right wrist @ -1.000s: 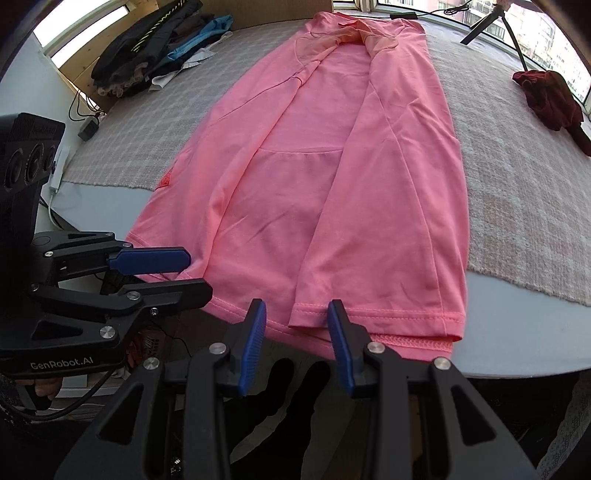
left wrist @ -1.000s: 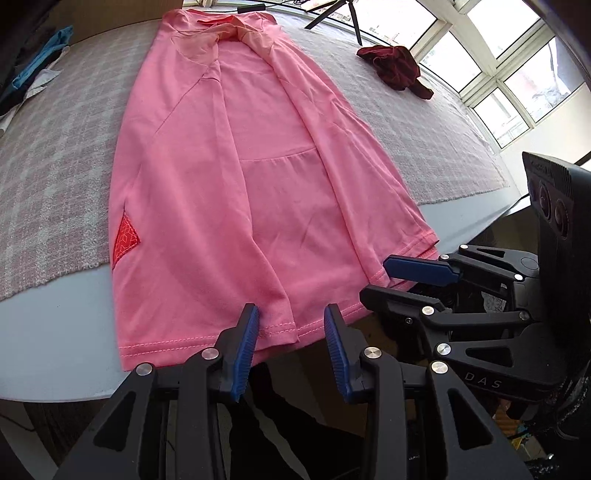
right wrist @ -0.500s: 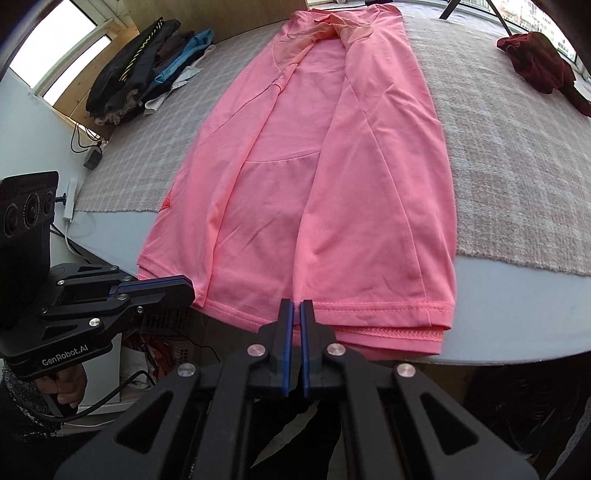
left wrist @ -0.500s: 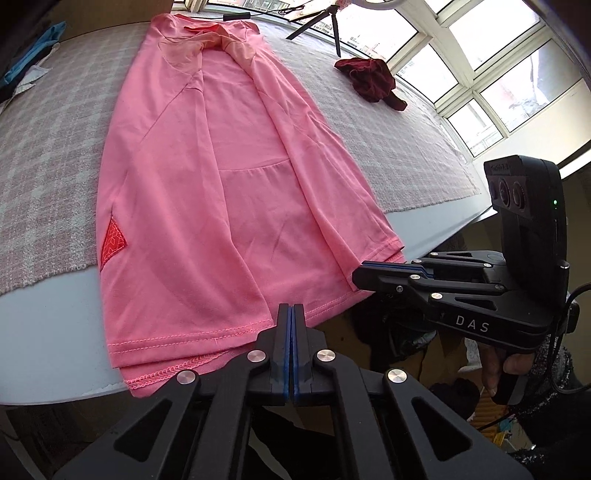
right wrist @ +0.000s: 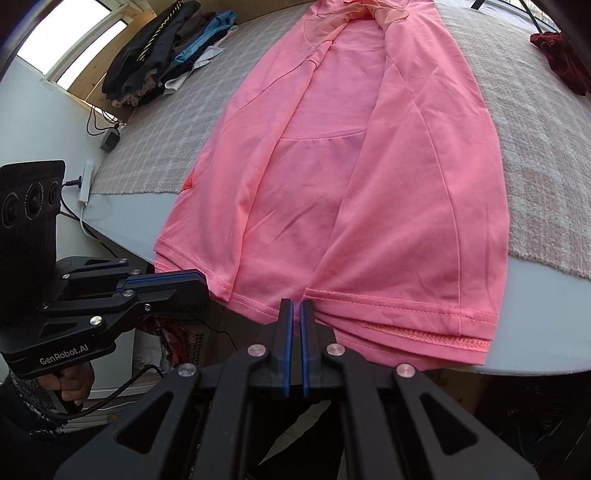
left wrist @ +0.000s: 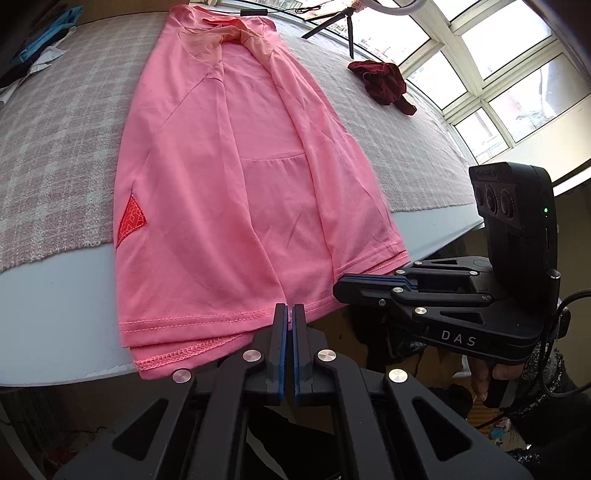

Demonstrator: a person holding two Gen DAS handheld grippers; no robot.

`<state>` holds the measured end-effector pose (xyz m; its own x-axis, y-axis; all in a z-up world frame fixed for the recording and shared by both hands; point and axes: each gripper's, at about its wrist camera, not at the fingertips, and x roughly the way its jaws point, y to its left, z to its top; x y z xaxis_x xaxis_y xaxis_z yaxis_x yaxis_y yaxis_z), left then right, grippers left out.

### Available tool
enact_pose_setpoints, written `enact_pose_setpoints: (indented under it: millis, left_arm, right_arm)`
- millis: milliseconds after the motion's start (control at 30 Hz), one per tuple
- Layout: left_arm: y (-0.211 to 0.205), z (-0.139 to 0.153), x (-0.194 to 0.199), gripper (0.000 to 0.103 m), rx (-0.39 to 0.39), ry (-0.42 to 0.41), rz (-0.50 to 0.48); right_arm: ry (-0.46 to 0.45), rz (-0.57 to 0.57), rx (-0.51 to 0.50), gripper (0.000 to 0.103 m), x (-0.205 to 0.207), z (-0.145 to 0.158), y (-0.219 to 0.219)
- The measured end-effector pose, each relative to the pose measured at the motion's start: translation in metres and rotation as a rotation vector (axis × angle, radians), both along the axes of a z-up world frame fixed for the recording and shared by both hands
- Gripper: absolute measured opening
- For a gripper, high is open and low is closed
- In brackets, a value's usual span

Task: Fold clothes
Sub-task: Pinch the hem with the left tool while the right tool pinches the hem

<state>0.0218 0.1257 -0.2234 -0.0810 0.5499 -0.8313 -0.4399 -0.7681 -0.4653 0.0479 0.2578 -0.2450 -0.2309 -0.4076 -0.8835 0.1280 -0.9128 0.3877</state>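
Note:
A pink shirt (left wrist: 236, 192) lies lengthwise on the table, both sides folded in toward the middle, its hem at the near edge; it also shows in the right wrist view (right wrist: 369, 177). My left gripper (left wrist: 289, 314) is shut on the hem's left part. My right gripper (right wrist: 296, 308) is shut on the hem further right; it also shows from the side in the left wrist view (left wrist: 347, 282). The left gripper shows in the right wrist view (right wrist: 199, 280).
A checked grey cloth (left wrist: 55, 140) covers the pale blue table (left wrist: 55, 314). A dark red garment (left wrist: 384, 83) lies at the far right. A pile of dark and blue clothes (right wrist: 166, 55) sits at the far left. A tripod (left wrist: 347, 33) stands by the windows.
Both grippers went from open at the hem to shut on it. The hem now bunches slightly at the fingertips and both cameras sit a little closer to the table edge.

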Motion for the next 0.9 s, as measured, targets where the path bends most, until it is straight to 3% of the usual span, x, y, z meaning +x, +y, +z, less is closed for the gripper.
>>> enact_pose_setpoints:
  millis: [100,167,233,267,400,467,500,533,567,667,767,833,900]
  left_arm:
    - [-0.002,0.003,0.001,0.014,-0.008,0.013,0.013]
    - [-0.002,0.002,0.001,0.019,-0.003,0.017,0.018]
    - [0.001,-0.001,0.001,0.03,0.0,0.018,0.02]
    - [0.004,-0.002,0.002,0.03,-0.007,0.027,0.016]
    - [0.02,-0.008,0.005,0.03,-0.063,0.081,-0.002]
    - [0.022,-0.011,0.004,0.025,-0.078,0.096,-0.001]
    - [0.022,-0.012,0.004,0.018,-0.084,0.103,0.001]
    - [0.023,-0.013,0.004,0.005,-0.089,0.109,0.002]
    - [0.022,-0.013,0.004,0.0,-0.087,0.111,0.007]
    - [0.017,-0.013,0.003,0.001,-0.073,0.115,0.023]
    - [0.014,-0.008,0.004,0.001,-0.048,0.119,0.028]
    - [0.015,-0.004,0.004,0.001,-0.026,0.12,0.023]
    - [0.019,-0.002,0.005,0.001,-0.01,0.116,0.012]
  right_arm:
    - [-0.007,-0.014,-0.045,0.006,0.0,0.012,0.005]
    - [-0.012,-0.023,-0.075,0.015,-0.001,0.02,0.009]
    - [0.033,-0.039,-0.083,0.043,-0.009,0.032,0.012]
    - [0.052,-0.04,-0.075,0.043,-0.015,0.036,0.011]
    - [0.106,-0.027,-0.003,0.043,-0.055,0.035,-0.005]
    - [0.117,-0.011,0.014,0.043,-0.076,0.032,-0.013]
    - [0.115,0.001,0.018,0.043,-0.085,0.029,-0.018]
    - [0.112,0.012,0.021,0.043,-0.094,0.026,-0.022]
    - [0.11,0.024,0.025,0.043,-0.102,0.023,-0.027]
    - [0.094,0.065,0.04,0.039,-0.119,0.015,-0.04]
    - [0.064,0.121,0.057,0.026,-0.122,0.006,-0.052]
    - [0.057,0.153,0.088,0.007,-0.122,0.002,-0.058]
    - [0.057,0.176,0.114,0.005,-0.121,0.002,-0.06]
